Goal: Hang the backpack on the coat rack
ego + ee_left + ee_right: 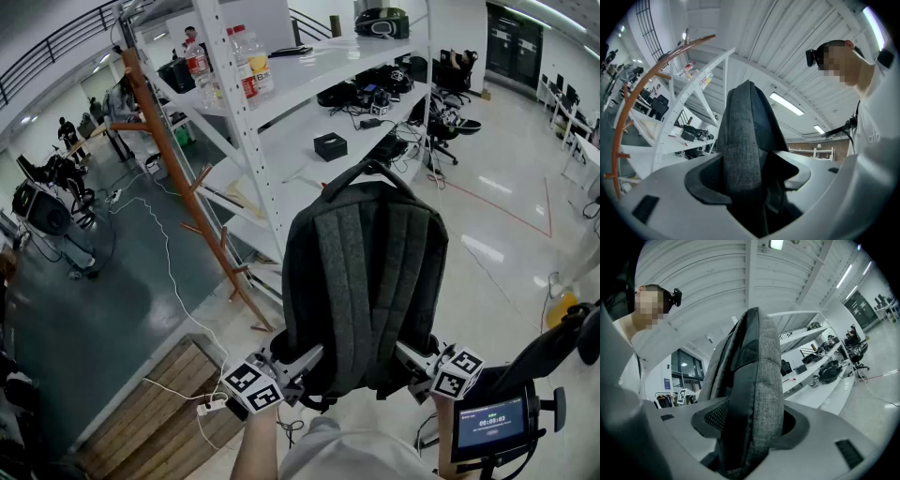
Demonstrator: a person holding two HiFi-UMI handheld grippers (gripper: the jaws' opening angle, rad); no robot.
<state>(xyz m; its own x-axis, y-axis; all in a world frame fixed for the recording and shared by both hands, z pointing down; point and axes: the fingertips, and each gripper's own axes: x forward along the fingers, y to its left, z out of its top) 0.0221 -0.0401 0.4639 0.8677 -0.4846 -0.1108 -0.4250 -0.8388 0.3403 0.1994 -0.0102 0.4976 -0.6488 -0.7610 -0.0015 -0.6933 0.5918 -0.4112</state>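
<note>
Backpack [366, 281] is up in the air, upright, with its back panel and shoulder straps facing the person. It is carried between the two grippers by its lower corners. Left gripper [749, 171]: jaws stand wide, clamped on a thick fold of the grey fabric at the pack's lower left edge. Right gripper [750, 423]: jaws likewise spread and closed on the padded lower right side. Top handle [375, 169] sits at the end of the pack away from both grippers, unheld. Coat rack [190, 192], an orange-brown pole with short pegs, stands off to the left of the left gripper and beyond it, well apart from the pack. White shelving unit [319, 61] lies ahead of both grippers, behind the pack. Risks, as judged: holding only the bottom leaves the upper body free to flop or fold over, which would swing the handle off line with a peg. Bulky fabric in wide jaws may creep out under load. A swing left could knock the pack into the shelving upright, or a loose strap rather than the handle could catch a peg.
</note>
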